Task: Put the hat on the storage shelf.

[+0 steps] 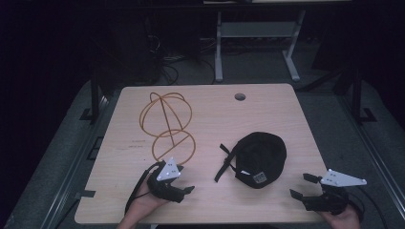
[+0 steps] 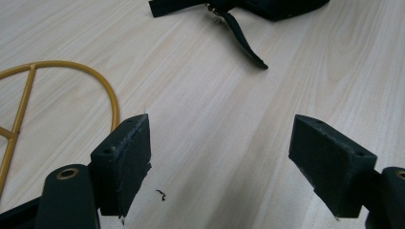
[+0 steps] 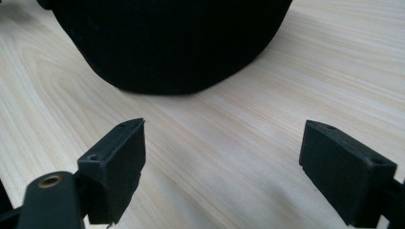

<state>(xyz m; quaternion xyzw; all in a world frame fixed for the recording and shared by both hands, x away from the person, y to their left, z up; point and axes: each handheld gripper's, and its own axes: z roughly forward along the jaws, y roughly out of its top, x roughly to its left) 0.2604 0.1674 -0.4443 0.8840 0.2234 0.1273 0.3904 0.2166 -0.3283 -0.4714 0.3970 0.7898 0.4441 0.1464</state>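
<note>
Scene: pale wood-grain surface [image 1: 267,102]; two things on it, both grippers at the near edge.
Cap: black fabric cap [image 1: 260,157] lies right of centre, its black strap [image 1: 224,162] trailing off its left side with the loose end flat on the wood.
Wire frame: yellow wire stand of two joined hoops [image 1: 167,126] lies left of centre, apart from the cap.
Left gripper: left gripper [image 1: 184,193] rests low at the near left, just beside the near hoop of the stand; jaws spread wide, nothing between them. In the left gripper view the gap [image 2: 219,157] frames bare wood, with the hoop [image 2: 102,83] to the left and the strap end [image 2: 246,45] farther off.
Right gripper: right gripper [image 1: 302,186] sits at the near right, close to the cap and not touching it; jaws spread wide and empty. In the right gripper view its gap [image 3: 222,167] points at the cap's rounded black side [image 3: 172,43] just ahead.
Step in hand: judged as the approach, before any grasp; both tools are aimed inward at the cap and nothing is lifted.
Next move calls for: right gripper advancing to the near edge of the cap, a jaw on each side of the fabric rim, then closing; soft cloth may fold or slide, so a deep bite seems wise.
Left role: likely to take the strap or the cap's left side; the wire hoop beside it must be kept clear.
</note>
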